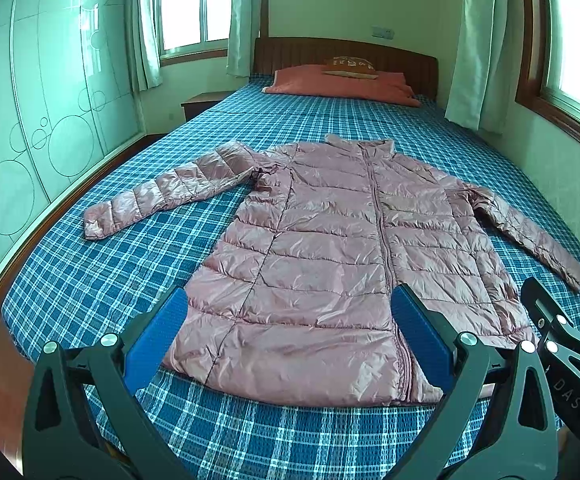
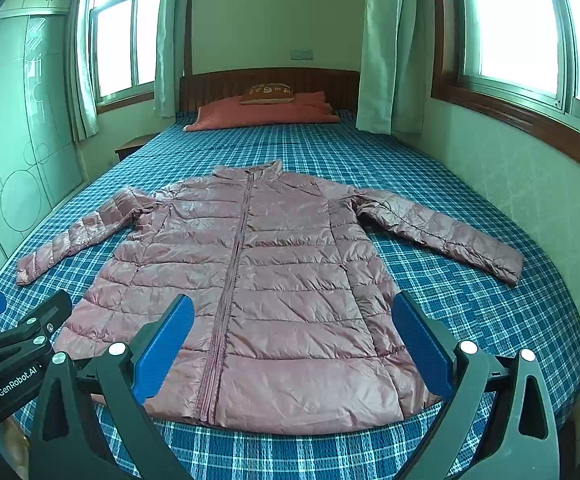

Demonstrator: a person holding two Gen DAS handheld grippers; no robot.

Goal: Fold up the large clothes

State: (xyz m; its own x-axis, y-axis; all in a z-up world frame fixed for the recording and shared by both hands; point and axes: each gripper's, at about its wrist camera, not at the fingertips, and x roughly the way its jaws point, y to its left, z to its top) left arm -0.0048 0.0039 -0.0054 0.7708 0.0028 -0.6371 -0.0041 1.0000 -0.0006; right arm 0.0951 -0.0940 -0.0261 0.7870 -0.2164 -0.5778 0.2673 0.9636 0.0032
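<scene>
Both wrist cameras looked from the foot of the bed (image 1: 90, 280) toward the headboard (image 2: 270, 80), low and near. Each framed the jacket (image 1: 321, 264) between its spread jaws; the left view sat further left.

The left gripper (image 1: 290, 336) and the right gripper (image 2: 293, 340) are side by side, both level, jaws spread wide, holding nothing.

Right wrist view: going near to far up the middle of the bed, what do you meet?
Right gripper, open, above the hem → pink puffer jacket → bare plaid sheet → orange-red pillow → small brown cushion → wooden headboard.
</scene>
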